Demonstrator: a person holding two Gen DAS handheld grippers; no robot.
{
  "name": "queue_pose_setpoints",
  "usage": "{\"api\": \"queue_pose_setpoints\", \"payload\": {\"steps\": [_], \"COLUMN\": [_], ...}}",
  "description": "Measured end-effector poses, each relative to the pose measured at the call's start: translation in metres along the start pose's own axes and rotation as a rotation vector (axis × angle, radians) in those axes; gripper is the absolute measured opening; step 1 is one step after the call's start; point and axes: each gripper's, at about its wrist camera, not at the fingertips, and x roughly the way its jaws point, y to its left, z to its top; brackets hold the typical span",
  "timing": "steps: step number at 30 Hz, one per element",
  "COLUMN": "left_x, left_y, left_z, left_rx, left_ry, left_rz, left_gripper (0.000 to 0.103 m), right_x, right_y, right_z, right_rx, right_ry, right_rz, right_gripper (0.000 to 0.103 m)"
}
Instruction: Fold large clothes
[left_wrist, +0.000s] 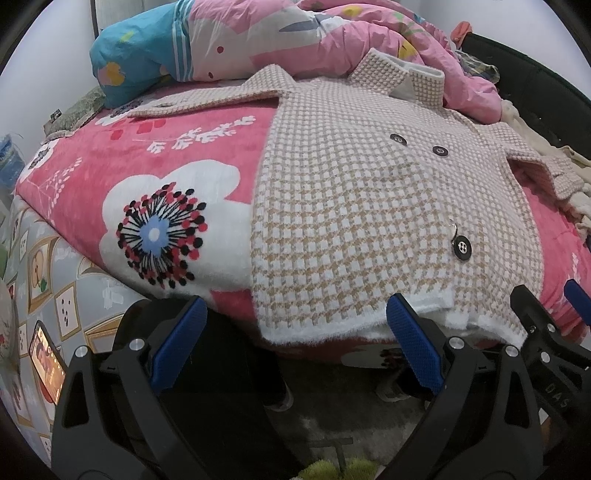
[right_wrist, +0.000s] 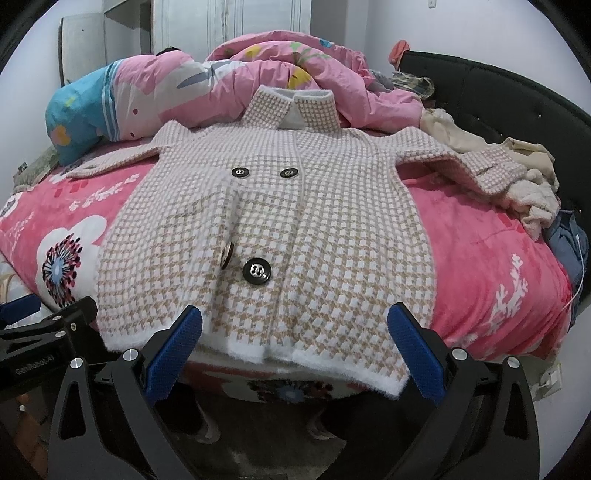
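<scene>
My left gripper (left_wrist: 295, 332) hangs with jaws wide apart and empty at the near bed edge, the houndstooth coat (left_wrist: 369, 206) lying flat, buttoned and front-up just ahead, its white hem (left_wrist: 332, 328) between my jaws' tips. My right gripper (right_wrist: 295, 334) is beside it, jaws spread wide too, nothing clamped, the coat's hem (right_wrist: 258, 350) dead ahead on the pink floral blanket (right_wrist: 491, 258). Both sleeves (right_wrist: 461, 162) stretch outward, the collar (right_wrist: 295, 107) far off against the rumpled pink duvet (right_wrist: 258, 70).
</scene>
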Motion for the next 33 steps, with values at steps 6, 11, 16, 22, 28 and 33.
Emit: {"api": "queue_pose_setpoints", "payload": {"steps": [6,11,16,22,28,33], "left_x": [0.009,0.020,0.035,0.052,0.061,0.088], "left_y": [0.000,0.002,0.011,0.038,0.073,0.108], "left_z": [0.012,0.027,0.052,0.096,0.142,0.191], "left_rx": [-0.005,-0.002,-0.016,-0.070,-0.104,-0.195], "left_ry": [0.006,0.002,-0.015,-0.074,-0.229,-0.230], "left_rz": [0.009,0.010,0.042,0.065,0.006,-0.078], "left_gripper": [0.094,0.094,0.094,0.094,0.094,0.095], "right_x": [0.007,0.019,0.034,0.057,0.083,0.117], "right_y": [0.000,-0.001,0.007,0.029,0.055,0.086], "right_z": [0.011,0.029,0.053,0.096,0.148,0.184], "right_rx": [-0.003,-0.029,-0.100,-0.194,-0.238,-0.274], "right_ry": [-0.015,-0.023,-0.038,-0.053,-0.106,-0.101], "right_rz": [-0.008,-0.016,-0.017,0.067,0.179,0.279], "right_gripper": [0.098,0.098,0.098,0.098,0.098,0.098]}}
